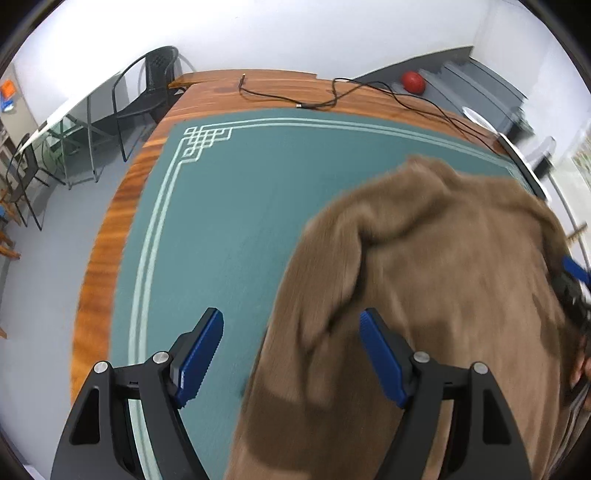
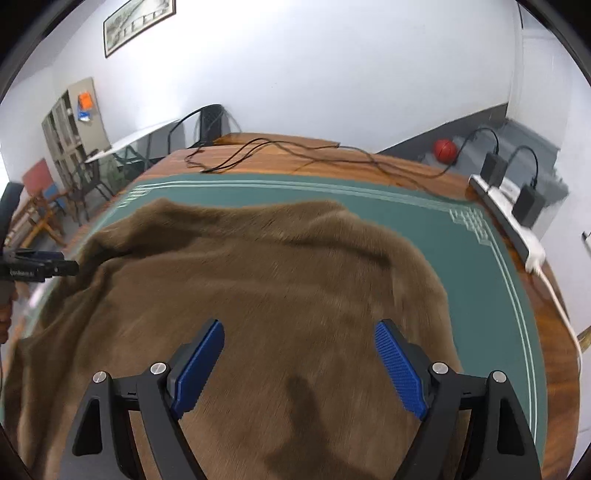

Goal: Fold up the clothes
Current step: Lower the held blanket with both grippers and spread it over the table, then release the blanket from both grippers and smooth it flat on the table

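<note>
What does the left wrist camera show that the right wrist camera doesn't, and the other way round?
Only the left wrist view shows the mat's far left corner pattern clearly and a white round object at the table's right edge. Only the right wrist view shows the white power strip with two black adapters, a framed picture on the wall and a shelf cabinet. Both show the brown garment lying on the green mat, the wooden table, black cables, a red ball, a black chair, and both open grippers, left and right.
</note>
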`<state>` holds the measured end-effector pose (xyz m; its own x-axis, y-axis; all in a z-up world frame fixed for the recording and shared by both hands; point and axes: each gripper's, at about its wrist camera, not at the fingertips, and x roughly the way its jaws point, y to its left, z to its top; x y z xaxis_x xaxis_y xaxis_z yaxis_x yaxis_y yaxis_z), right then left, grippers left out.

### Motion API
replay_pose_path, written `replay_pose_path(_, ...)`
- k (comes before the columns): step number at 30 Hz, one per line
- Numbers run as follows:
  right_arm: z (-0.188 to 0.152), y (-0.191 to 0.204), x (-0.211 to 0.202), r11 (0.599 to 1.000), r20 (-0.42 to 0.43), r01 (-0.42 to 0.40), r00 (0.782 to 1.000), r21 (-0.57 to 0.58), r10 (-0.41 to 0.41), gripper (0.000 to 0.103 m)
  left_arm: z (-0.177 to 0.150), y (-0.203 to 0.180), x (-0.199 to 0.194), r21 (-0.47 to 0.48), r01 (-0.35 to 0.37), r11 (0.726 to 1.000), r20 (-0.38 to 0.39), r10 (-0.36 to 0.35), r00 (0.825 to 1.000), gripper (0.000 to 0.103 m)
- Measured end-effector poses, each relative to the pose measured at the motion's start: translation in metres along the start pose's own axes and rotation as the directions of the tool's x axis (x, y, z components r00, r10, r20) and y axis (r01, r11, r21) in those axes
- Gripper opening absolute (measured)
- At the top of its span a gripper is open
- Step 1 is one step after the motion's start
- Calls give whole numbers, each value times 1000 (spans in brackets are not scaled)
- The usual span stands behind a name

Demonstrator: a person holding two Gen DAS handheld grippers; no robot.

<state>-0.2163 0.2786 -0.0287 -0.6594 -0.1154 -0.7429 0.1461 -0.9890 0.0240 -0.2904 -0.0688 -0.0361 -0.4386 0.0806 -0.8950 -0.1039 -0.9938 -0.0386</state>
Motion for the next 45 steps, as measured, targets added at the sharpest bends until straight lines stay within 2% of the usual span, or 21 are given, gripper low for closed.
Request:
replay_pose_path(7,-59,21,-70,996,-13,-75,997,-49,75,86,-91,15,-56,123,39,992,-28,-36,999,81)
replay_pose_path(10,-87,37,-89,992,-32,-110,994,-67,108,86,-117,8,-63,181,37,983,-37,-31,999,81)
replay_pose_path(13,-111,51,-101,988,-41,-137,990,-75,135,86,-135,0,-55,190,23,982,-49,-14,999,81)
replay_pose_path(17,-134,61,-107,987,-39,-147,989,-58,145,86,-144,-4,-34,145,-50,988,-56,58,997,81)
replay_pose_path(19,-144,61,-106,990,-37,-135,990,-40,134,86,-141,-1,-30,122,-142,982,-22,145,989,79)
replay_pose_path(20,-149,61,-105,992,-33,-120,992,-36,119,86,-139,2,-29,116,-187,976,-5,189,982,74)
replay_pose_path(23,-158,58,-101,998,-34,-58,998,-36,56,86,-127,17,-37,81,-316,945,54,313,948,66)
replay_pose_path(26,-164,46,-98,998,-40,-53,998,17,54,86,-109,39,-50,-8,-390,921,99,389,916,67)
replay_pose_path(30,-164,37,-94,998,-43,-42,998,57,45,86,-86,63,-64,-107,-478,872,142,489,861,68)
replay_pose_path(31,-165,36,-92,998,-49,-39,998,52,41,86,-84,57,-58,-71,-517,853,145,521,841,69)
replay_pose_path(34,-167,35,-86,999,-65,-21,998,34,23,86,-87,40,-35,70,-645,761,156,630,760,73)
replay_pose_path(35,-168,35,-84,999,-72,-21,997,32,23,86,-90,38,-27,105,-669,736,153,653,742,74)
replay_pose_path(37,-169,31,-83,999,-78,-25,997,42,28,86,-97,38,-15,152,-691,707,137,677,723,74)
replay_pose_path(39,-169,28,-80,998,-87,-31,996,55,36,86,-105,41,-13,162,-686,709,119,676,727,74)
replay_pose_path(41,-170,28,-79,998,-93,-33,995,54,37,86,-114,46,-21,153,-670,726,113,661,742,75)
replay_pose_path(42,-170,29,-79,998,-95,-31,995,50,35,86,-118,48,-27,146,-659,738,113,649,752,76)
replay_pose_path(45,-169,34,-77,999,-98,-24,995,34,27,87,-136,53,-57,107,-600,793,127,588,799,81)
